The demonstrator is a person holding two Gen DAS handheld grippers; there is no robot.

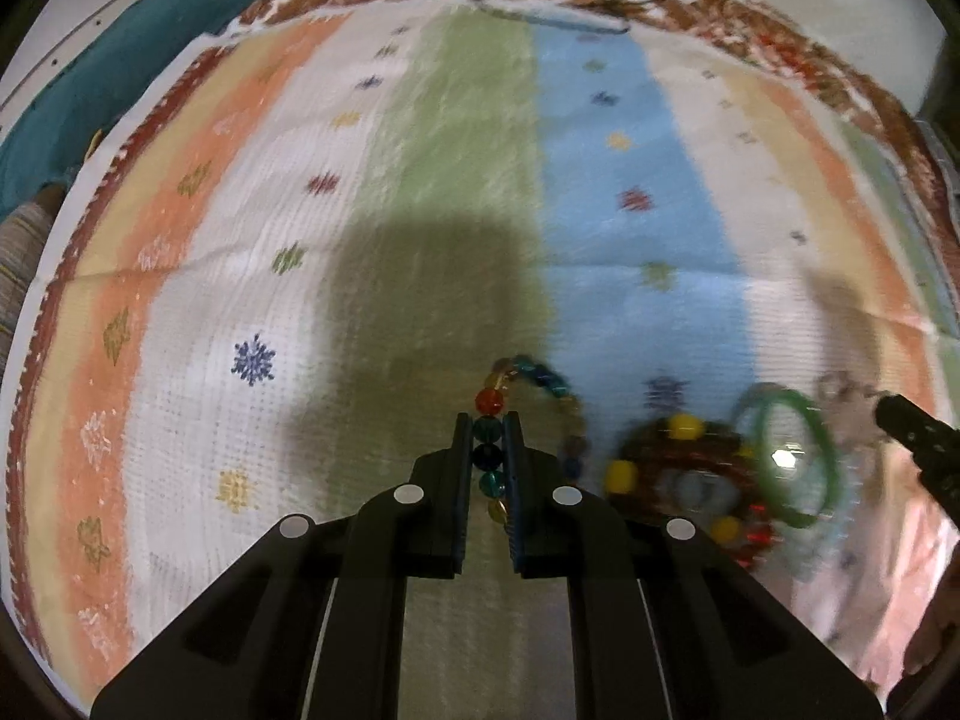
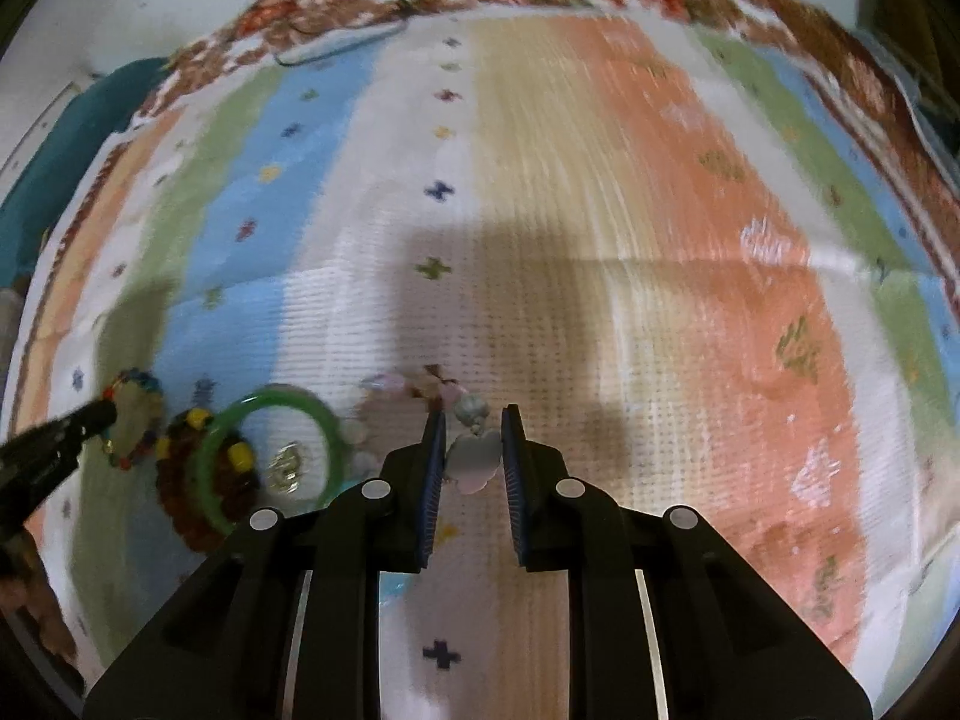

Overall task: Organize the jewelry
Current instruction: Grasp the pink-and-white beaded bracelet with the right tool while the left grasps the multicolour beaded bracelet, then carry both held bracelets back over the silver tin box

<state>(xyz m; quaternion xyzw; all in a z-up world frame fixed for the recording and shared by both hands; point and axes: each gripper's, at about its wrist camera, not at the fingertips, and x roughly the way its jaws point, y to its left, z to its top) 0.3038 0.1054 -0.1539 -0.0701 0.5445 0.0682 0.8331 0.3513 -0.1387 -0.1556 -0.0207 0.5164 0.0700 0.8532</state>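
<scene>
My left gripper (image 1: pixel 487 420) is shut on a multicoloured glass bead bracelet (image 1: pixel 489 402), whose loop curves off to the right. Right of it lie a brown bead bracelet with yellow beads (image 1: pixel 678 468) and a green bangle (image 1: pixel 792 456). My right gripper (image 2: pixel 474 420) is shut on a pale pink and grey stone bracelet (image 2: pixel 474 453), its beads trailing to the left. In the right wrist view the green bangle (image 2: pixel 324 420), the brown bracelet (image 2: pixel 180 480) and the multicoloured bracelet (image 2: pixel 135 384) lie at the left, with the left gripper's tip (image 2: pixel 90 417) touching the last.
All lies on a striped woven cloth (image 1: pixel 450 150) with small flower motifs and a brown patterned border. A teal cushion (image 1: pixel 108 66) sits beyond the cloth's far left edge. A thin dark cord (image 2: pixel 336 48) lies near the far border.
</scene>
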